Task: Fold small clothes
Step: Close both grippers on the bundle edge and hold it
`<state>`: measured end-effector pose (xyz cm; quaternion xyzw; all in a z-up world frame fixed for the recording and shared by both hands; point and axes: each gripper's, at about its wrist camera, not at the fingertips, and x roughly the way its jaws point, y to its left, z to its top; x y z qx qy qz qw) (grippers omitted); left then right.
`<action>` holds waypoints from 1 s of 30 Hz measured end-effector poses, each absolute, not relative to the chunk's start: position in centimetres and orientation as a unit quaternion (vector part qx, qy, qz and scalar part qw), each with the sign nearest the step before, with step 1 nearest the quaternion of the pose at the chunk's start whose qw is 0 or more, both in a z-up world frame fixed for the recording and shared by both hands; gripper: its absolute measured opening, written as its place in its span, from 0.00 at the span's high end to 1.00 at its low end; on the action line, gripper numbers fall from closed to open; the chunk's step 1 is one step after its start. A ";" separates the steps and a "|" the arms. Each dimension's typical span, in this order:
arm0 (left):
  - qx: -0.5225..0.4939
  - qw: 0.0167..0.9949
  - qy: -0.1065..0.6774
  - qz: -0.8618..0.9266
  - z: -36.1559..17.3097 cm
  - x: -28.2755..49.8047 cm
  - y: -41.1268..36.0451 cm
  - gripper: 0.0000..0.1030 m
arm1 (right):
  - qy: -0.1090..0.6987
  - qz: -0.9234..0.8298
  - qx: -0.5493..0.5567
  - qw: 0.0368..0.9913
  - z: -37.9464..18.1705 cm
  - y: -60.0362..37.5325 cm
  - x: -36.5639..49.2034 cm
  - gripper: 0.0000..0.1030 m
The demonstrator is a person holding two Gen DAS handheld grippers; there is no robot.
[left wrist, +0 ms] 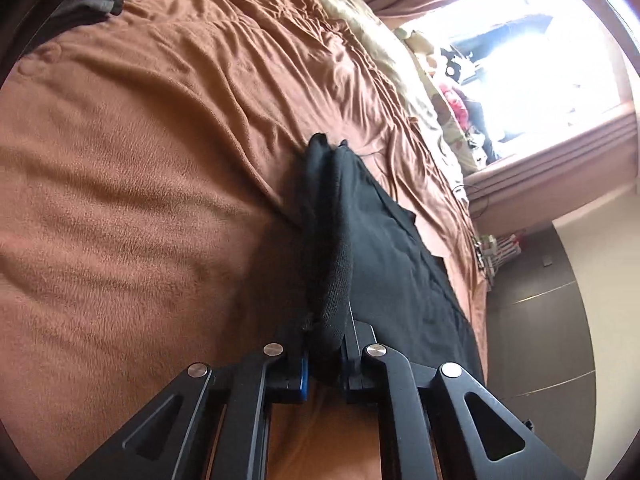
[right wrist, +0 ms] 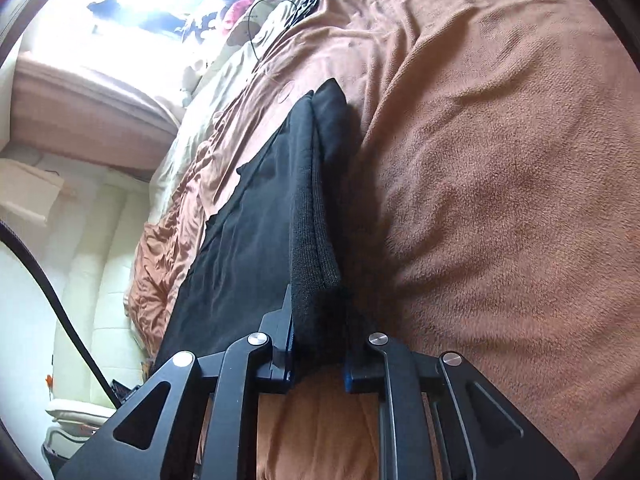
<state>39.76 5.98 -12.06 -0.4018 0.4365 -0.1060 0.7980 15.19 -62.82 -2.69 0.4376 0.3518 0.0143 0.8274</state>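
1. Looking through the left wrist view, the left gripper pinches the near end of a black knit garment, its jaws pressed onto the fabric. The garment stretches away over a brown blanket on a bed, with a flatter black cloth lying just beside it. I count two ribbed layers side by side at the far tip, so this may be a pair of socks or one doubled piece; I cannot tell which. One grey cloth heap sits well apart at the far edge.

2. Seen from the right wrist view, the right gripper likewise clamps a black knit end, two ribbed layers showing between its jaws, above the same brown blanket. One flat black cloth lies beside it, and one thin cable trails near the pillows.

3. Risks, as I judge them: the two layers could slip apart if either pinch loosens, spoiling the alignment. Uneven pulling could twist the knit. Lowering it carelessly could snag the flat black cloth and drag it along.
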 end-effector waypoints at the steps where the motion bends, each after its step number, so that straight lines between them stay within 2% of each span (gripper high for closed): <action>1: -0.403 0.797 0.436 -0.107 -12.0 39.4 6.1 0.90 | 0.351 0.015 0.438 0.828 -2.6 -62.8 14.9 0.87; 16: -0.414 0.794 0.424 -0.134 -11.2 33.3 7.4 0.90 | 0.380 0.027 0.410 0.829 -1.9 -62.9 10.0 0.87; 22: -0.411 0.787 0.441 -0.131 -13.2 32.5 7.6 0.90 | 0.391 0.019 0.399 0.829 -2.2 -62.9 10.2 0.86; 25: -0.424 0.775 0.451 -0.127 -15.0 32.6 8.0 0.89 | 0.414 -0.001 0.386 0.824 -2.1 -62.9 10.9 0.80; 26: -0.429 0.772 0.453 -0.126 -15.3 32.5 8.1 0.89 | 0.420 -0.007 0.384 0.822 -2.1 -62.9 10.9 0.75; 30: -0.429 0.773 0.453 -0.116 -16.3 32.3 7.8 0.89 | 0.431 -0.054 0.354 0.828 -0.7 -63.0 10.3 0.71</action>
